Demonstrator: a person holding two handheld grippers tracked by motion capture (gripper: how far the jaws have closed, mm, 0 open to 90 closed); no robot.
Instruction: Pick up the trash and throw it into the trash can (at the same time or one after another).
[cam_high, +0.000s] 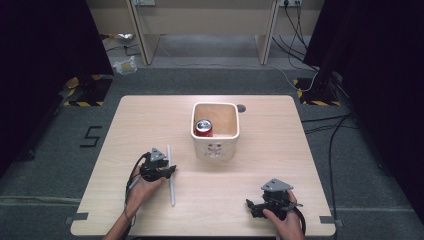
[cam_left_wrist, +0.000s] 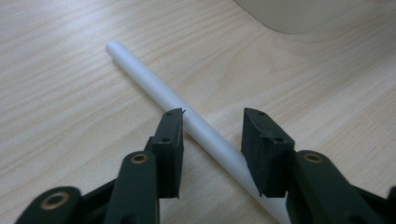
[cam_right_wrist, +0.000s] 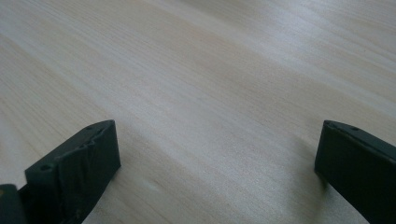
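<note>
Two grippers work a wooden table (cam_high: 260, 130): the left gripper (cam_left_wrist: 212, 128) straddles a white tube (cam_left_wrist: 187, 121) lying near a bin (cam_high: 215, 149), jaws not yet clamped; the right gripper (cam_right_wrist: 217, 149) rests wide open over bare wood.

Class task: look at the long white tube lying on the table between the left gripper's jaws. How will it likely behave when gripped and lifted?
The white tube looks round and smooth, so it may roll or slip between the left gripper jaws. Thin and probably hollow, it is likely light. Gripped toward one end, it may tilt.
</note>
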